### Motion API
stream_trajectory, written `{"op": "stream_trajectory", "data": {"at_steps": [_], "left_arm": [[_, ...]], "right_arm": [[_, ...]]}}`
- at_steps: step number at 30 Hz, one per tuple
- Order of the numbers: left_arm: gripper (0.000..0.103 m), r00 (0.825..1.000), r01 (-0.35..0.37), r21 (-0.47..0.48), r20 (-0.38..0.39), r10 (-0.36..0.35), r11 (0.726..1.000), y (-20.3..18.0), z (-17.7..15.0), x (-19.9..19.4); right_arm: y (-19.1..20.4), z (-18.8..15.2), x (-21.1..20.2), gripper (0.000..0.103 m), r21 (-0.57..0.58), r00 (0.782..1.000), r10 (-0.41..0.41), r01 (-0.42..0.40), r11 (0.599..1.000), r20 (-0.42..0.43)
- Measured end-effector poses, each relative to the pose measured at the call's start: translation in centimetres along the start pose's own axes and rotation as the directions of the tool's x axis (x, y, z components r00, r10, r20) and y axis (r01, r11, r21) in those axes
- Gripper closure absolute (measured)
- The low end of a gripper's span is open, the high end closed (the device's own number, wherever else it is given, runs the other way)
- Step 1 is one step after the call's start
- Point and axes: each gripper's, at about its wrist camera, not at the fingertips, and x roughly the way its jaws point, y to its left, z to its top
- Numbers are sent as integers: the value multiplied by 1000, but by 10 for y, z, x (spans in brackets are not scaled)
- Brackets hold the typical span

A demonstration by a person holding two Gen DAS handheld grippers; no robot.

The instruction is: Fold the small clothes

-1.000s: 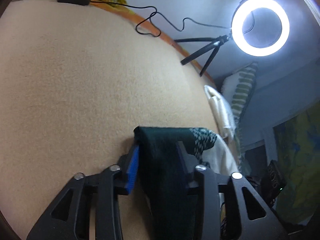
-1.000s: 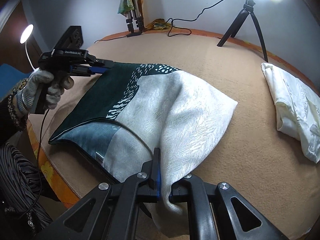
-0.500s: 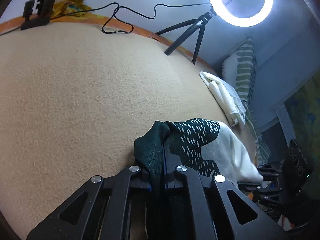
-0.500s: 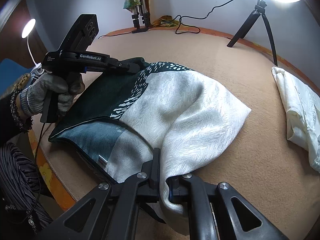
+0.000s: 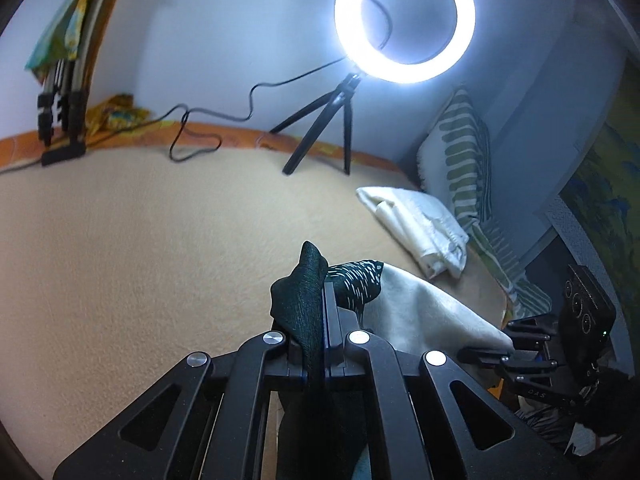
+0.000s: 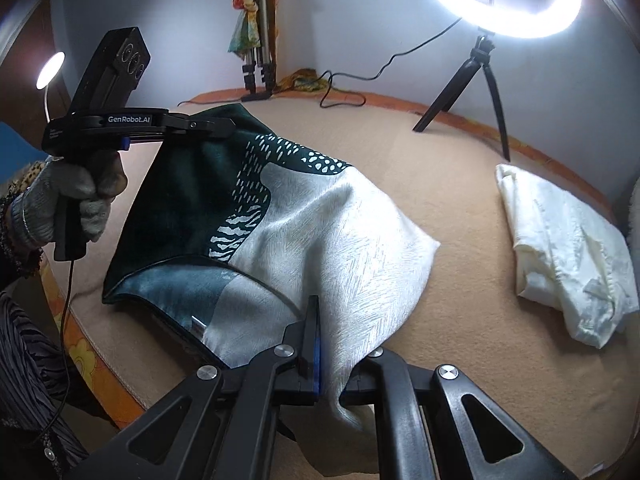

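A dark green and pale grey patterned cloth (image 6: 320,236) is held up over the tan bed surface (image 6: 460,208). My left gripper (image 5: 322,304) is shut on its dark green corner (image 5: 304,300); it also shows in the right wrist view (image 6: 224,126), raised at the left. My right gripper (image 6: 324,336) is shut on the pale grey corner near the front; it also shows in the left wrist view (image 5: 480,354) at the lower right. The cloth's far edge rests on the bed.
A folded cream garment (image 6: 568,248) lies on the bed at the right. A ring light on a tripod (image 6: 484,64) stands at the back edge with a cable (image 6: 344,88). A striped pillow (image 5: 464,160) leans beyond the bed. The orange bed edge (image 6: 92,352) runs at the left.
My left gripper closed on the dark green corner and lifted it off the bed. My right gripper kept its hold on the pale corner and rose slightly.
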Motion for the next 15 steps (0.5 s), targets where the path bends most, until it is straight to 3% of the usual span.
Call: {"op": "stream_trajectory", "data": {"at_steps": [8,15], "left_arm": [[100,998,37,50,44,-39,998,-36,28,0],[100,993,86,117,76,-95,989,-81,57,26]], "right_arm": [[-14,3,-35,100,-11,996,-55,55,998,64],[-59,4,-73,100,-15,982,-158,160,987,107]]}}
